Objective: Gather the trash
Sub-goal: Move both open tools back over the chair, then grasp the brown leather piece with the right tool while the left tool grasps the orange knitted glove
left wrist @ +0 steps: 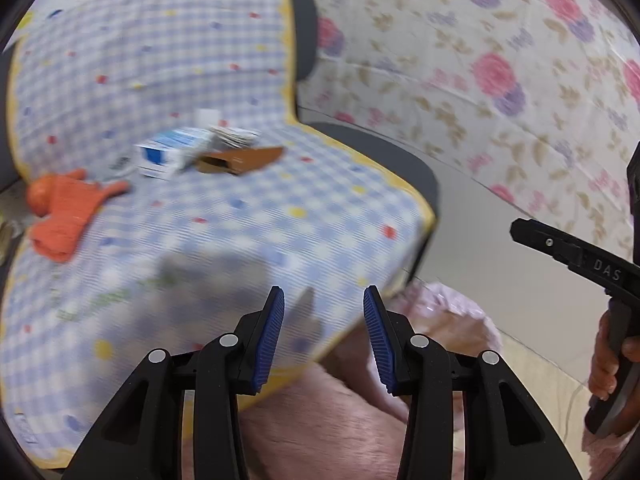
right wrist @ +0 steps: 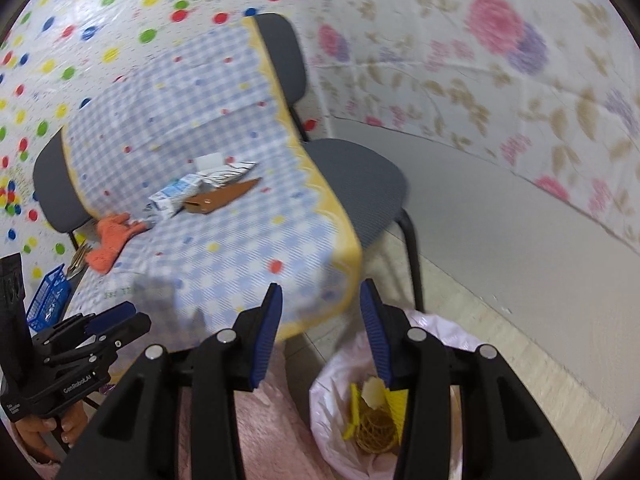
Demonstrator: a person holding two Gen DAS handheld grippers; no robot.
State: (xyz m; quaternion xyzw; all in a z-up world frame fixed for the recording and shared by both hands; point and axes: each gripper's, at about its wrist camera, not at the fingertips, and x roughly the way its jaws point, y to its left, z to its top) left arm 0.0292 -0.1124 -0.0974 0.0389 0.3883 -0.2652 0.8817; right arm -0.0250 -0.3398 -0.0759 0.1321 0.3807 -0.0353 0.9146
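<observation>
Right wrist view — trash bin [right wrist: 332,396] just below parted, empty jaws.

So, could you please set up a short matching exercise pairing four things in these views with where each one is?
Things:
1. orange cloth
2. brown cardboard piece
3. yellow scraps
4. blue basket

Places:
A. inside the pink-lined bin
B. near the middle of the checked cover, beside the blue-and-white carton
C. off the cover, at its left side
D. at the cover's left edge

Pairs: 1-D, 2-B, 3-A, 4-C
</observation>
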